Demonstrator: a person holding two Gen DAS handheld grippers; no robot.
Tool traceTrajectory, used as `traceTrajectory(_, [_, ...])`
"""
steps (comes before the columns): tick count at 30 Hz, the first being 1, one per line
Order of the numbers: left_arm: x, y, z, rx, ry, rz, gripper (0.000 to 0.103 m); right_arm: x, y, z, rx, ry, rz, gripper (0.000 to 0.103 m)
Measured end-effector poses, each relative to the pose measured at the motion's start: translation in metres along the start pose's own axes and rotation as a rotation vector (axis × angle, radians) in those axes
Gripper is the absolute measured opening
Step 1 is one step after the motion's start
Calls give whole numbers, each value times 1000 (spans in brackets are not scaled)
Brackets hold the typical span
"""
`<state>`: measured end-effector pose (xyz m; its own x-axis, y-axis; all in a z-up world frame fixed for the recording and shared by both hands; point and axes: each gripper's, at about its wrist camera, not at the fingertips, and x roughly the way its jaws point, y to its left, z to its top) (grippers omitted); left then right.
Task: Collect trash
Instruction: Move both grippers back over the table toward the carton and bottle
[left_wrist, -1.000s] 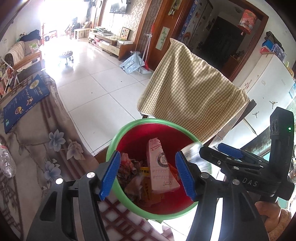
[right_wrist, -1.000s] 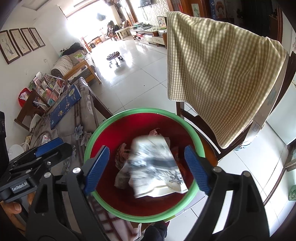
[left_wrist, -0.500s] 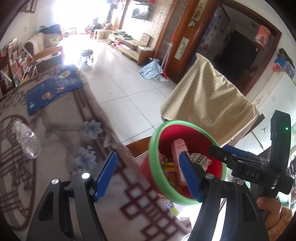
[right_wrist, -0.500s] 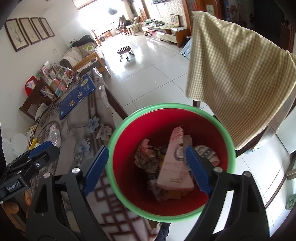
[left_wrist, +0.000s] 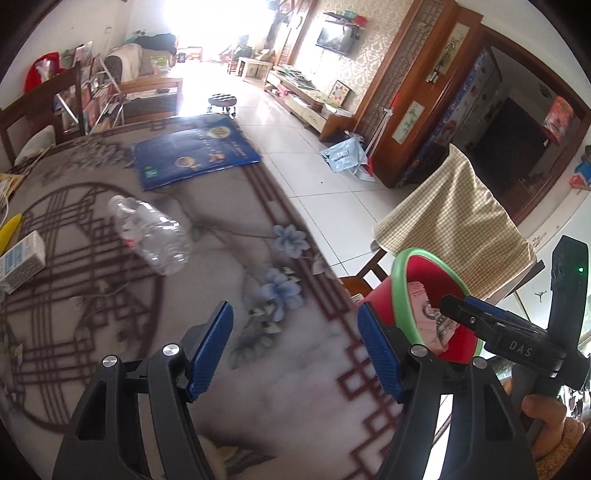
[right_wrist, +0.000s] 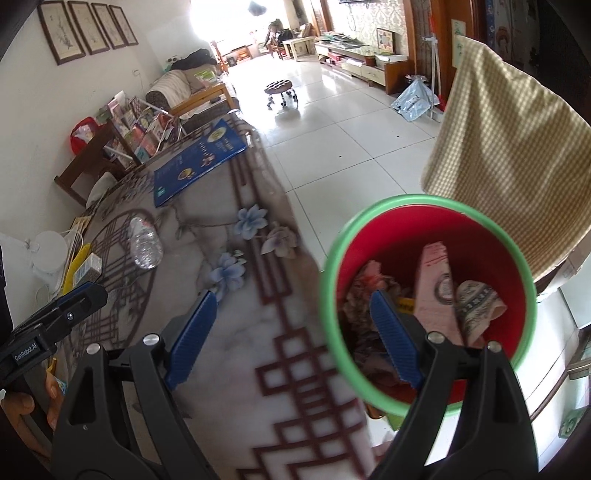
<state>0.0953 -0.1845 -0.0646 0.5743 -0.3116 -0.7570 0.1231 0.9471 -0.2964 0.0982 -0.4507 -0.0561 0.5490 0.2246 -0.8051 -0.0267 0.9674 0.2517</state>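
Note:
A red bin with a green rim (right_wrist: 517, 266) (left_wrist: 400, 295) stands beside the table's right edge, holding a pink carton (right_wrist: 437, 291), a crumpled printed wrapper (right_wrist: 476, 306) and other scraps. My left gripper (left_wrist: 295, 347) is open and empty over the patterned tablecloth (left_wrist: 258, 387). My right gripper (right_wrist: 295, 332) is also open and empty, straddling the table edge with its right finger over the bin. On the table lie a clear plastic bottle (left_wrist: 151, 236) (right_wrist: 146, 247), a small white-and-blue box (left_wrist: 22, 258) (right_wrist: 88, 267) and a yellow item (right_wrist: 75, 266).
A blue booklet (left_wrist: 192, 151) (right_wrist: 199, 162) lies at the table's far end. A chair draped in checked cloth (left_wrist: 454, 218) (right_wrist: 509, 147) stands behind the bin. White tiled floor (right_wrist: 351, 140) stretches beyond. A white object (right_wrist: 48, 251) sits at the table's left.
Both grippers have swung left from above the bin to over the table. The wrapper that hung between the right fingers a second ago now lies in the bin.

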Motion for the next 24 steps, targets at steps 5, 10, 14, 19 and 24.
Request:
traceTrajectory(5, [-24, 43, -6, -12, -14, 10, 67, 7, 51, -11, -34, 15, 13, 84])
traceTrajectory(10, [-45, 85, -13, -23, -23, 23, 67, 13, 98, -23, -59, 23, 28, 85])
traceTrajectory(14, [-59, 118, -17, -38, -29, 42, 67, 18, 131, -33, -77, 34, 40, 85])
traceTrajectory(19, [-67, 159, -16, -13, -27, 79, 74, 22, 162, -42, -101, 47, 49, 85])
traceTrajectory(24, [-59, 217, 3, 57, 27, 164, 79, 20, 177, -49, -111, 52, 49, 85])
